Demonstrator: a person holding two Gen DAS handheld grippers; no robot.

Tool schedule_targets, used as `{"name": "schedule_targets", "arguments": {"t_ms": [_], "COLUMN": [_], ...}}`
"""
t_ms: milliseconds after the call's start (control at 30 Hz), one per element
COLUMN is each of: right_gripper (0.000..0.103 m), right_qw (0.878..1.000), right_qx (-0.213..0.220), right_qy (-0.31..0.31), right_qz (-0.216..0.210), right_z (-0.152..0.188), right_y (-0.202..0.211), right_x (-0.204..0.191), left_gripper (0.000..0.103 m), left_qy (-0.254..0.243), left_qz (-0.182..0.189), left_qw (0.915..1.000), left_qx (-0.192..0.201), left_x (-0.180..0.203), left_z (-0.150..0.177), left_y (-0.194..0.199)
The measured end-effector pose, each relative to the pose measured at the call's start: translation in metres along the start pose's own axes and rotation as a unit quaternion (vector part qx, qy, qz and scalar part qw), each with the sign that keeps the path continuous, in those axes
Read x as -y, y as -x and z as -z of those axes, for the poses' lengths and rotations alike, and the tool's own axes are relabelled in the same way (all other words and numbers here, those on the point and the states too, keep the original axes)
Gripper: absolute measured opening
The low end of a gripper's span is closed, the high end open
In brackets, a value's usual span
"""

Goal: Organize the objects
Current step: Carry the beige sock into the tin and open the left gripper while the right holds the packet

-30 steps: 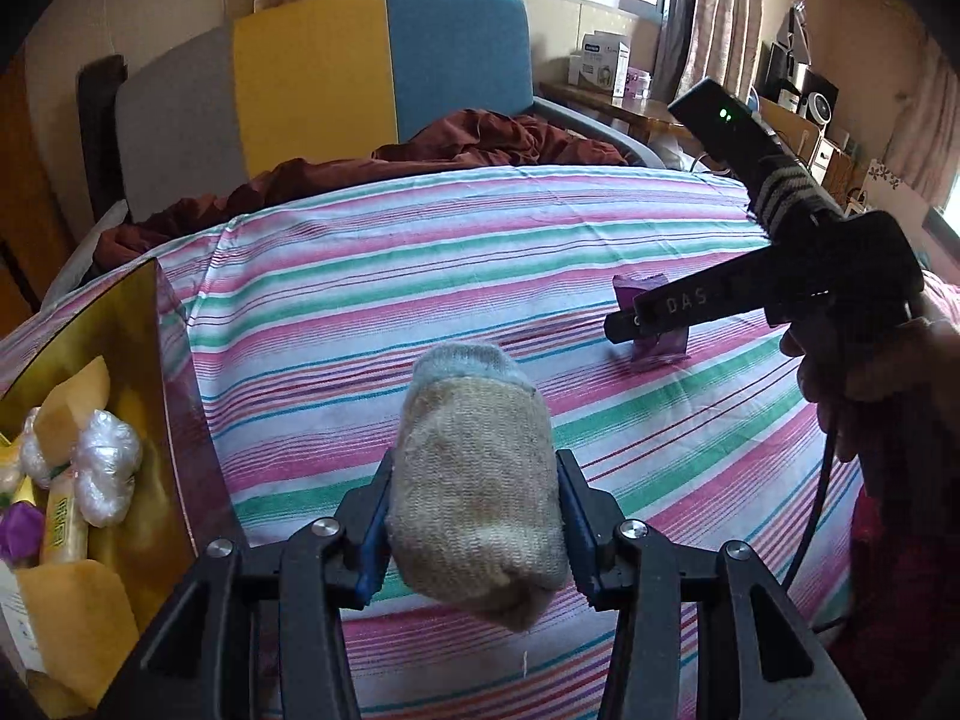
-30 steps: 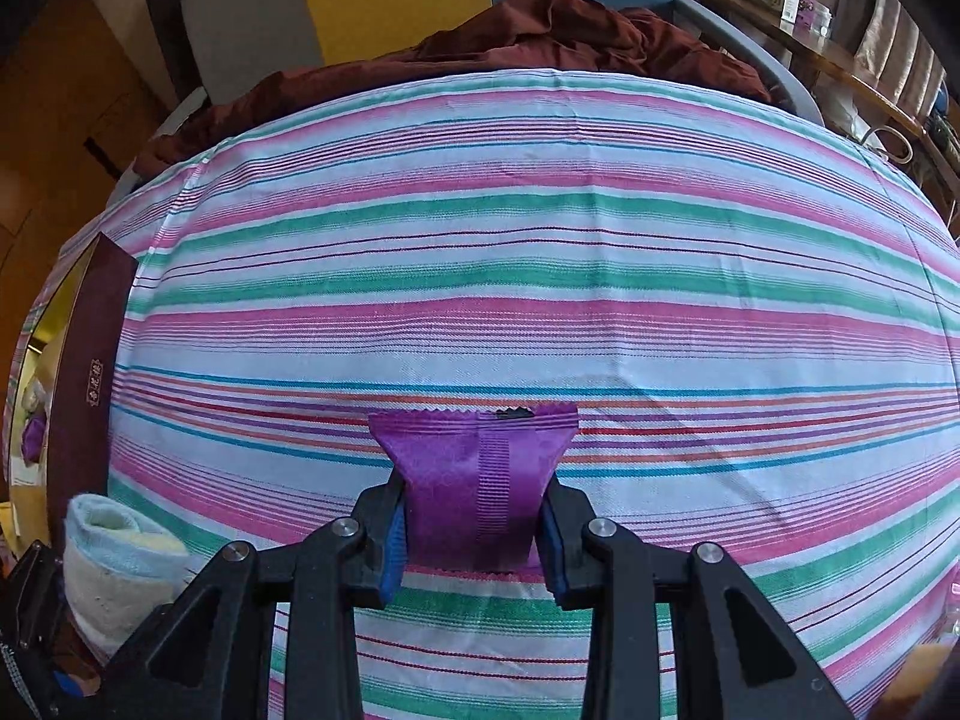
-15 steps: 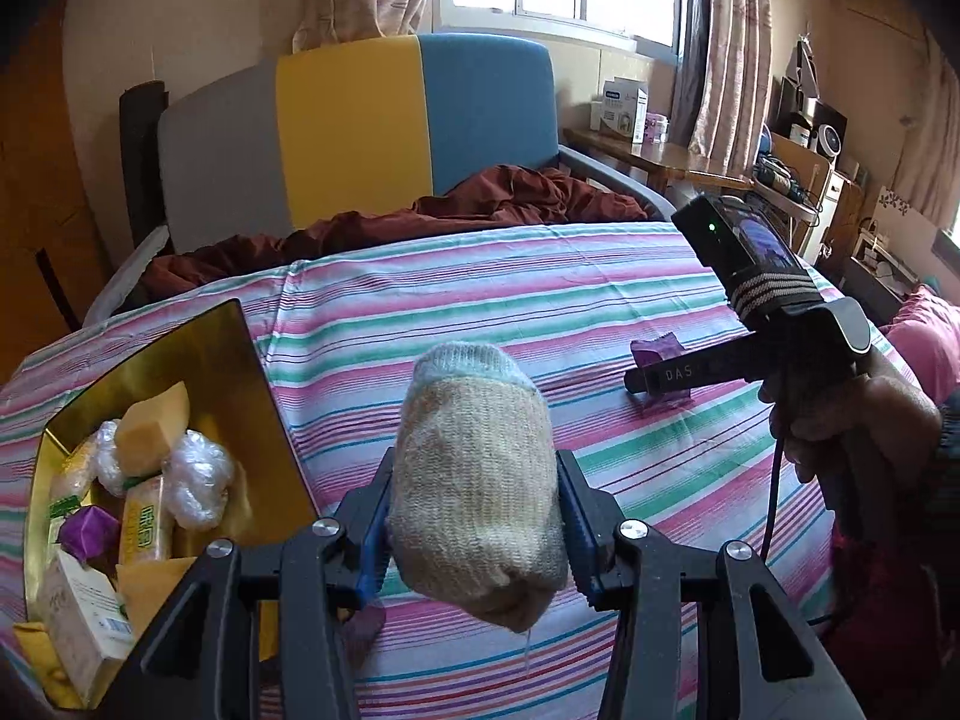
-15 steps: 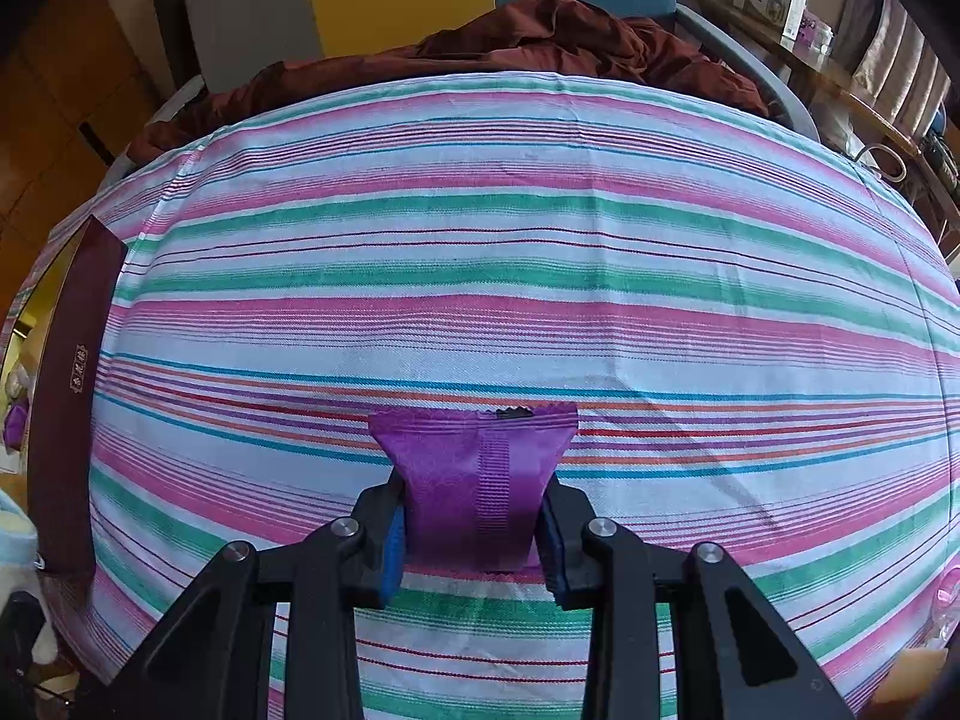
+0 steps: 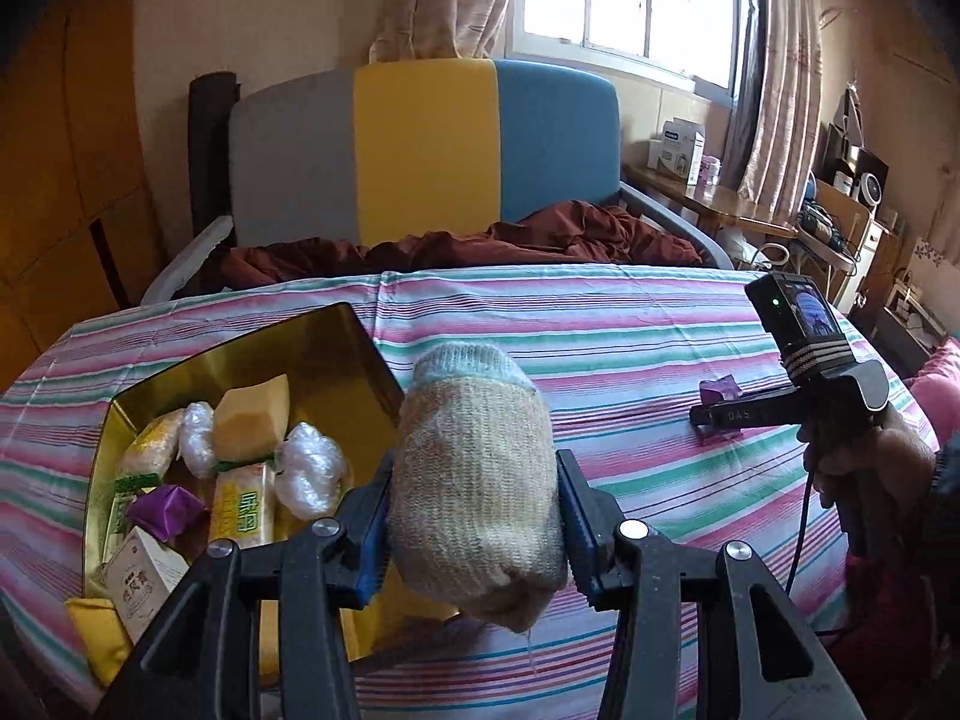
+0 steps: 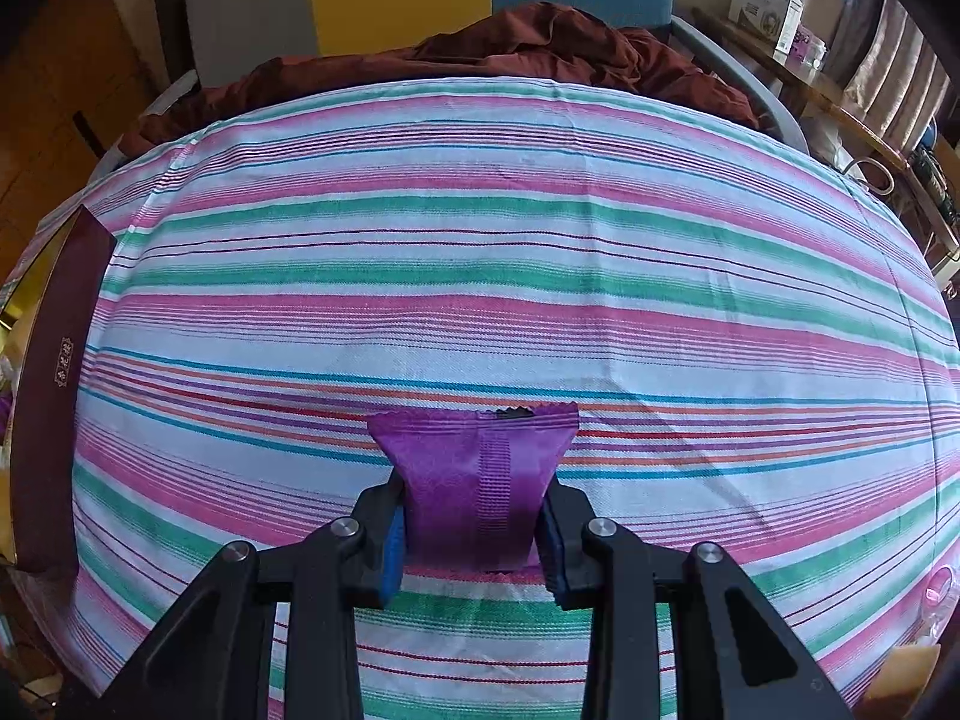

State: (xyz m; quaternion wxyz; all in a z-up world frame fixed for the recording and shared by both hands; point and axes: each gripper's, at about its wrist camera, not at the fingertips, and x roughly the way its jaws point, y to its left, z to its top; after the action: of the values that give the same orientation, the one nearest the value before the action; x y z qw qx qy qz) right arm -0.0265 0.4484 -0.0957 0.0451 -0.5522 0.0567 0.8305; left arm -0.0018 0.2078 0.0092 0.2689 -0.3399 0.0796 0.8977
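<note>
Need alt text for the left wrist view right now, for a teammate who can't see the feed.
The left gripper is clamped on a rolled beige sock above a striped tablecloth. To its left, an open gold box holds wrapped snacks; to the right, the right gripper pinches a purple packet.

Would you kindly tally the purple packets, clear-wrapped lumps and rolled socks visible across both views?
Purple packets: 2
Clear-wrapped lumps: 2
Rolled socks: 1
Total: 5
</note>
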Motion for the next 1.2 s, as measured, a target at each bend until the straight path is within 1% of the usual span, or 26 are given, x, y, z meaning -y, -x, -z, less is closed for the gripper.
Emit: {"name": "schedule_targets", "arguments": {"t_ms": [167, 267, 400, 533, 600, 667, 767, 867, 933, 967, 1033, 1133, 1200], "right_gripper": [0.034, 0.034, 0.034, 0.034, 0.034, 0.034, 0.034, 0.034, 0.034, 0.034, 0.034, 0.034, 0.034], "right_qw": [1.0, 1.0, 1.0, 0.999, 0.999, 0.999, 0.999, 0.999, 0.999, 0.999, 0.999, 0.999, 0.999], "right_qx": [0.0, 0.001, 0.002, 0.004, 0.004, 0.005, 0.004, 0.004, 0.004, 0.004, 0.004, 0.003, 0.004], "right_qy": [0.004, 0.01, 0.013, 0.021, 0.024, 0.026, 0.026, 0.024, 0.024, 0.025, 0.026, 0.028, 0.028], "right_qz": [0.008, 0.019, 0.028, 0.038, 0.042, 0.044, 0.044, 0.045, 0.045, 0.046, 0.046, 0.045, 0.044], "right_z": [0.001, 0.002, 0.004, 0.005, 0.006, 0.006, 0.005, 0.006, 0.006, 0.006, 0.006, 0.002, 0.001], "right_y": [0.0, 0.001, 0.002, 0.003, 0.003, 0.005, 0.006, 0.007, 0.007, 0.007, 0.007, 0.003, 0.002], "right_x": [-0.001, -0.005, -0.009, -0.013, -0.015, -0.016, -0.015, -0.013, -0.013, -0.013, -0.013, -0.009, -0.008], "left_gripper": [0.048, 0.048, 0.048, 0.048, 0.048, 0.048, 0.048, 0.049, 0.049, 0.049, 0.049, 0.049, 0.05], "left_qy": [0.046, 0.085, 0.135, 0.19, 0.209, 0.222, 0.216, 0.21, 0.198, 0.2, 0.205, 0.198, 0.191], "left_qz": [-0.028, -0.05, -0.091, -0.11, -0.106, -0.094, -0.072, -0.048, -0.05, -0.047, -0.034, -0.038, -0.049], "left_qw": [0.9985, 0.995, 0.9866, 0.9755, 0.9721, 0.9701, 0.9733, 0.9755, 0.9771, 0.9764, 0.9749, 0.9744, 0.9751], "left_qx": [0.009, 0.009, 0.007, -0.005, -0.015, -0.023, -0.029, -0.045, -0.06, -0.066, -0.081, -0.099, -0.101], "left_x": [-0.048, -0.087, -0.142, -0.187, -0.199, -0.201, -0.189, -0.174, -0.164, -0.16, -0.155, -0.15, -0.147], "left_z": [0.002, 0.006, 0.021, 0.039, 0.046, 0.047, 0.037, 0.025, 0.017, 0.014, 0.009, 0.005, 0.004], "left_y": [0.015, 0.022, 0.034, 0.04, 0.039, 0.035, 0.02, -0.001, -0.018, -0.026, -0.044, -0.063, -0.067]}}
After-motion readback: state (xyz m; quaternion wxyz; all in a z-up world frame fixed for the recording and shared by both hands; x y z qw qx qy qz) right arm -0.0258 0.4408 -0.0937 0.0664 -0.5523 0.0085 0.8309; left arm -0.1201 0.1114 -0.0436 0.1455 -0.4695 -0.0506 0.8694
